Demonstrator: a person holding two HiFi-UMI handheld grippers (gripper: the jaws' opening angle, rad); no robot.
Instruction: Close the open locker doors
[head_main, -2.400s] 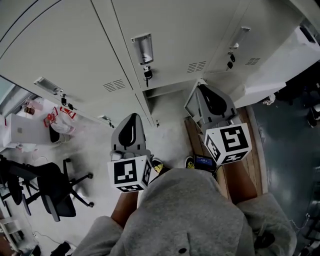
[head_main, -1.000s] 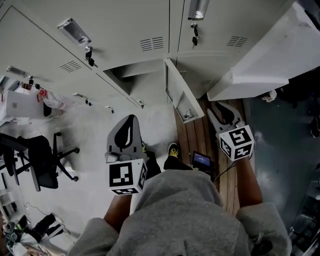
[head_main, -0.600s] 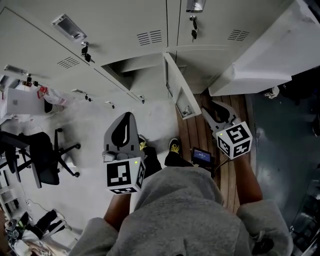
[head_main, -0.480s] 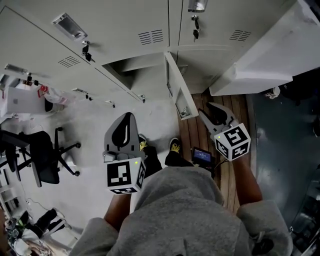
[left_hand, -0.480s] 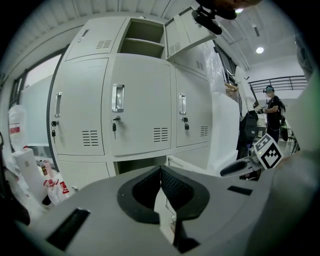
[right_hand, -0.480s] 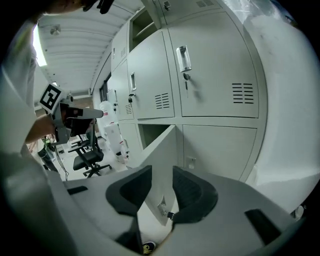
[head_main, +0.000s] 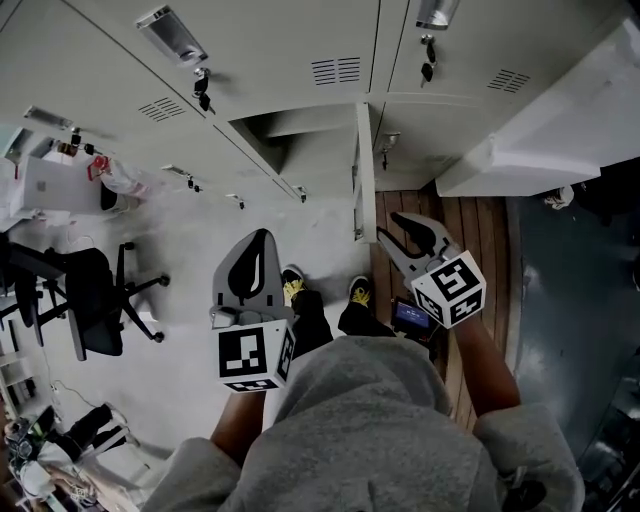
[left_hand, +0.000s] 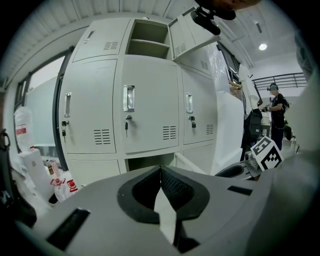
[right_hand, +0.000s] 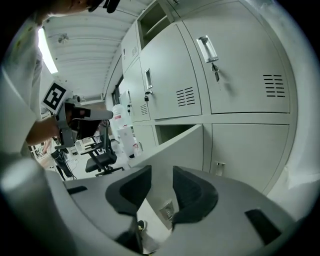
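A low locker (head_main: 275, 128) stands open, its grey door (head_main: 364, 170) swung out towards me and seen edge-on. My right gripper (head_main: 392, 226) sits just below the door's free edge. In the right gripper view the door (right_hand: 185, 145) and its latch plate (right_hand: 166, 210) show between the jaws of the right gripper (right_hand: 161, 175), which are opening, with no pad pressing on it. My left gripper (head_main: 262, 238) hangs over the floor to the left, shut and empty (left_hand: 160, 171). An upper locker (left_hand: 147, 37) also stands open, with its door (left_hand: 192, 31) swung right.
Closed lockers with handles and keys (head_main: 200, 85) fill the wall. A black office chair (head_main: 85, 300) and red-and-white bags (head_main: 110, 175) are at the left. A wooden strip (head_main: 470, 230) and a white covered bulk (head_main: 560, 120) lie right. A person (left_hand: 275, 107) stands far right.
My right gripper has moved up and left to the door's free edge, with its jaws spreading. The door now shows more edge-on. The left gripper has hardly moved.
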